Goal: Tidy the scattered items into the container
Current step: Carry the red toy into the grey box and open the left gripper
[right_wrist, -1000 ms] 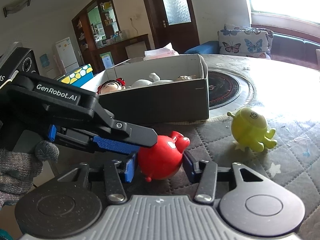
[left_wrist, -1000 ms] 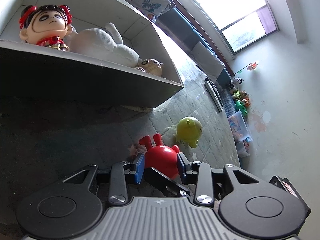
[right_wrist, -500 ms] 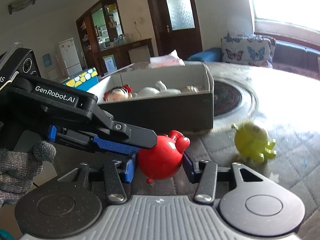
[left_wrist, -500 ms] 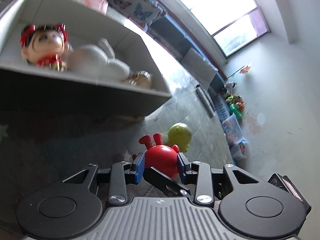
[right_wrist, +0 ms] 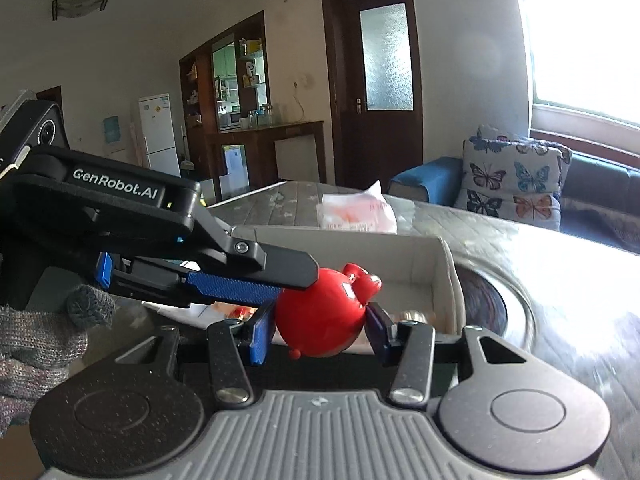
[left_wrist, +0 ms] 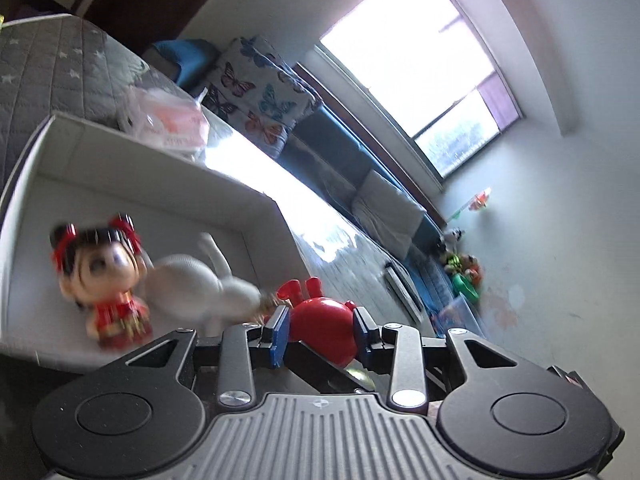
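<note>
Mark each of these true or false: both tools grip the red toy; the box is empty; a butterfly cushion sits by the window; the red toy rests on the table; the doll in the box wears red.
1. Both tools grip the red toy: true; left tool and right tool both clamp it.
2. The box is empty: false; a doll and a white toy lie inside.
3. A butterfly cushion sits by the window: true.
4. The red toy rests on the table: false; it is held up.
5. The doll wears red: true.

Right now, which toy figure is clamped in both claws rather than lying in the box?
The round red figure; the red-dressed doll and white figure sit inside the box.
</note>
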Demonstrator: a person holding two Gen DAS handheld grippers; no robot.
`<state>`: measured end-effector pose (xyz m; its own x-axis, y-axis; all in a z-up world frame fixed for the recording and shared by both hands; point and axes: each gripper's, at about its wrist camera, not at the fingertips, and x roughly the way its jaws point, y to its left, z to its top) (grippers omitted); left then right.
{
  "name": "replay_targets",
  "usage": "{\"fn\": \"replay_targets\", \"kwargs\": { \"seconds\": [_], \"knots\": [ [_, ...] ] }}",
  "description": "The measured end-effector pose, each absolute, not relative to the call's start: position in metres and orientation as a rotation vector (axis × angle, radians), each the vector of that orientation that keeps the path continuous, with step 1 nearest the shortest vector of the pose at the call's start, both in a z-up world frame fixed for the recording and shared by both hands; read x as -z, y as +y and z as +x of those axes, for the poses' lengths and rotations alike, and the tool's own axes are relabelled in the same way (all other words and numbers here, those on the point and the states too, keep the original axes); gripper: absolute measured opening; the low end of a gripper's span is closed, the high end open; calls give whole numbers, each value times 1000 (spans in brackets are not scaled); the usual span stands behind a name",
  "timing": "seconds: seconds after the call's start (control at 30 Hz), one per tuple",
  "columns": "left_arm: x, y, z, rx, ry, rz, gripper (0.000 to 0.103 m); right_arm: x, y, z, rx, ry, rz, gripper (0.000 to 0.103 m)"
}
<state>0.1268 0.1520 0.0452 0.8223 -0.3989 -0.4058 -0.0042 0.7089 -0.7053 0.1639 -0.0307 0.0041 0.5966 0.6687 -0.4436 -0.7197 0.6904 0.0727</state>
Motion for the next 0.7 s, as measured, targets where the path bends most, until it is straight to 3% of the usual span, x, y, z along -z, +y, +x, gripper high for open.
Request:
{"fn": "replay_targets", "kwargs": {
  "seconds": [0.3,0.7],
  "knots": [
    [-18,176,163,191,631,-785,36,20,-3,210,-800,566,-82,49],
    [-5,175,165,191,655,-751,40,36,2,210,-783,588,-119,50]
  ]
}}
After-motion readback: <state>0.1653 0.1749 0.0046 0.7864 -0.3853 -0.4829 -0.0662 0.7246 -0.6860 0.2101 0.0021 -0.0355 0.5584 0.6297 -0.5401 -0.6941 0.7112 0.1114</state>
